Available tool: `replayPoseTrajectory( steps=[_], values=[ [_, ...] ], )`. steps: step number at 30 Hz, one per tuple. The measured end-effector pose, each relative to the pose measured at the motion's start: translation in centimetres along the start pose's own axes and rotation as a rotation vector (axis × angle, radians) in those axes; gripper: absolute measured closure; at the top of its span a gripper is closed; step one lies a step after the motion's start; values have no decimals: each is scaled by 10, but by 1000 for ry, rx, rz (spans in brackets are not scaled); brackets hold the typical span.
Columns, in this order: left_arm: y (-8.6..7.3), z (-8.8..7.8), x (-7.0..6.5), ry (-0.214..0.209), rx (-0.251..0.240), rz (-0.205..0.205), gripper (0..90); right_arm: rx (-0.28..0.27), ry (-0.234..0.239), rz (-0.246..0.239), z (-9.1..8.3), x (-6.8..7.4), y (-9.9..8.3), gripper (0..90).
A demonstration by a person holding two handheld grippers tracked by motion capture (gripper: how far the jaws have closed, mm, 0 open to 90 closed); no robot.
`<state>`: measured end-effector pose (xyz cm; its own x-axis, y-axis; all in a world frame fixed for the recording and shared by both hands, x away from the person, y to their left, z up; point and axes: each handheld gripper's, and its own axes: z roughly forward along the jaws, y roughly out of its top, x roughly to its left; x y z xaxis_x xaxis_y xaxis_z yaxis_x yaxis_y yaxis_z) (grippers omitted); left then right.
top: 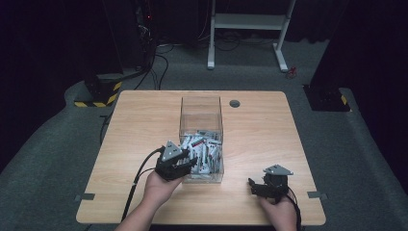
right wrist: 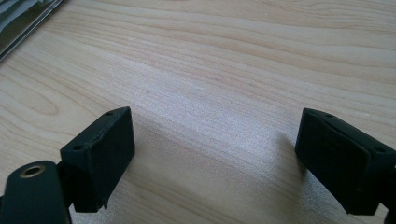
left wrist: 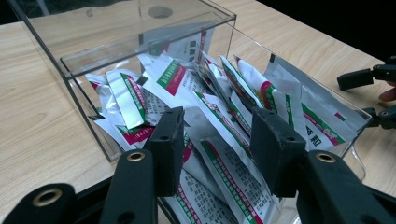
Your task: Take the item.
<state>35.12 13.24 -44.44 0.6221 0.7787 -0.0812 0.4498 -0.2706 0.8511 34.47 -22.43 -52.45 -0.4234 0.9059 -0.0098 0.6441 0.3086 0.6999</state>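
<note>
Silver foil sachets (left wrist: 219, 154) with green-red stripes fill the clear plastic box (top: 201, 113) mid-table; left gripper (left wrist: 217, 149) is inside its near end, jaws partly apart straddling one sachet lying lengthwise between them, pads not pressing. Right gripper (right wrist: 215, 158), wide open, rests near the table's front-right corner.

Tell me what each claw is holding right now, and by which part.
Left claw straddles a sachet in the clear box, near its lower end; whether the pads press it cannot be told. Right claw is open over the table, holding nothing.
</note>
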Motion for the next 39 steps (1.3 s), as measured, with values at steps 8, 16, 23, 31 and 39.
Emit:
replayPoseTrajectory(
  steps=[8,16,23,31,39],
  values=[
    [-1,0,-2,8,0,27,608,0,0,0,0,0,0,116],
    [-3,-3,-6,21,-14,63,705,0,0,0,0,0,0,116],
    [-3,-7,-8,38,-41,92,792,-1,2,0,0,0,0,116],
    [-2,-9,-9,44,-57,101,875,1,3,1,0,0,0,116],
    [-3,-9,-7,31,-70,72,813,1,4,2,0,1,0,116]
  ],
)
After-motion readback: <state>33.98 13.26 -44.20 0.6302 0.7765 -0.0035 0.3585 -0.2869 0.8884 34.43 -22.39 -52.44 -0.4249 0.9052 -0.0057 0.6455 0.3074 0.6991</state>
